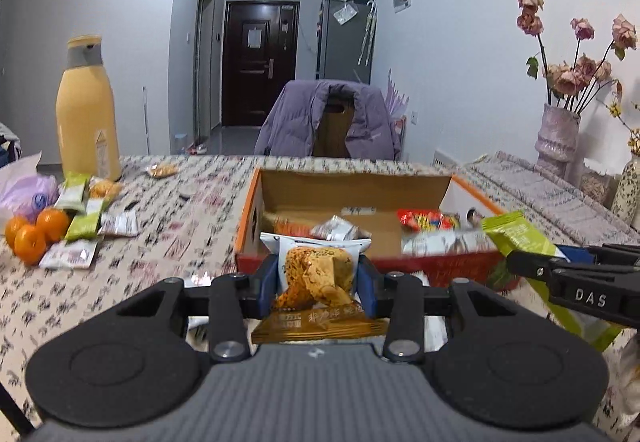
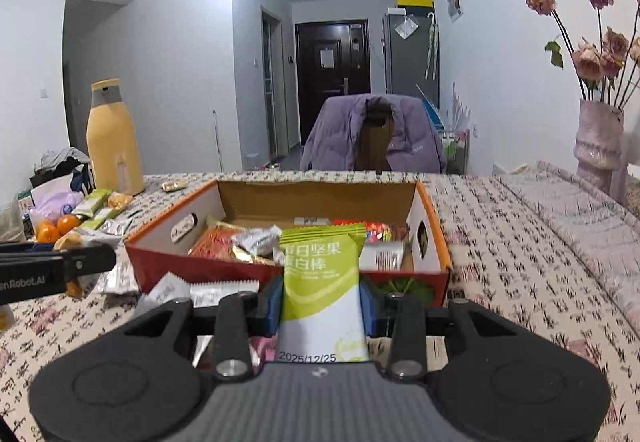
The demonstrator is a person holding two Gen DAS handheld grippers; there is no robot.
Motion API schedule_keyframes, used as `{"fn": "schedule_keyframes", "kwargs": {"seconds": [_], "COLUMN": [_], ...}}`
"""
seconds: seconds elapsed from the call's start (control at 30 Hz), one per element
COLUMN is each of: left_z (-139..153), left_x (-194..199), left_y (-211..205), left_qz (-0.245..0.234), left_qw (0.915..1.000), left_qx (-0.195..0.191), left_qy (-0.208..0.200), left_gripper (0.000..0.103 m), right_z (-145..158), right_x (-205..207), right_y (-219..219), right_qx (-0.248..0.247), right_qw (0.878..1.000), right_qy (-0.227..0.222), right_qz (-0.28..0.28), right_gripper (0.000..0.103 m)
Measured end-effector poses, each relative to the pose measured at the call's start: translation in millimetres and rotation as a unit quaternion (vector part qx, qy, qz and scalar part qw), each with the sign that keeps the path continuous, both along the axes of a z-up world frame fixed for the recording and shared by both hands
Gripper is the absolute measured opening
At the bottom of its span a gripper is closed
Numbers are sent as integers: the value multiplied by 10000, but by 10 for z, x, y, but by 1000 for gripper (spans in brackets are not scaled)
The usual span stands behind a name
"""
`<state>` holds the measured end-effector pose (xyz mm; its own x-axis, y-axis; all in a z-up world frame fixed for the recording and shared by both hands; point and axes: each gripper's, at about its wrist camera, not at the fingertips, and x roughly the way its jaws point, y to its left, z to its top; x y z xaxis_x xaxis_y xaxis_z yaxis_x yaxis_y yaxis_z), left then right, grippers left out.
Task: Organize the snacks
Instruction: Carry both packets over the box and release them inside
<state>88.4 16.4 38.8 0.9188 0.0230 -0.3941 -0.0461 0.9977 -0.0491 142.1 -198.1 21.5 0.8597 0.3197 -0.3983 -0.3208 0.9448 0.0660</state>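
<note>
The left gripper is clamped on an orange-and-white plastic snack packet printed with a crispy golden cake; its blue pads press the packet's two sides, and the packet stands upright between them. The right gripper is closed on a green-and-white foil nut-bar wrapper, which is also held upright, with a printed date at its lower edge.

Straight ahead of both tongs, just past the fingertips, sits an open cardboard box with orange rim and red front wall. Inside lie several packets: a red-orange one, silver ones and a red one. In the left wrist view the right gripper comes in from the right edge with the green wrapper at the box's near right corner.

A few white sachets lie on the patterned tablecloth just left of the right gripper, against the box's front wall. Well to the left of the left gripper there is a cluster of loose snacks, green bars and white sachets, beside three small oranges, with a tall yellow bottle with a grey collar behind them. Beyond the box a purple padded jacket hangs over a chair. Far right stands a pink vase of dried roses.
</note>
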Motion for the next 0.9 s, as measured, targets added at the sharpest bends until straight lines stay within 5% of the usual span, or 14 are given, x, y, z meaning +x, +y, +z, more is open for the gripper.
{"fn": "schedule_keyframes", "kwargs": {"seconds": [0.53, 0.9], "left_z": [298, 197], "left_x": [848, 1475], "left_y": [-180, -47], "left_qz": [-35, 252], "left_qw": [9992, 9994], "left_qx": [228, 82], "left_qy": [-332, -216], "left_gripper": [41, 41], "right_z": [216, 83], "right_x": [831, 1372], "right_y": [125, 311], "right_qx": [92, 99], "right_qw": [9997, 9998], "right_qy": [-216, -79], "right_qz": [23, -145], "right_gripper": [37, 37]}}
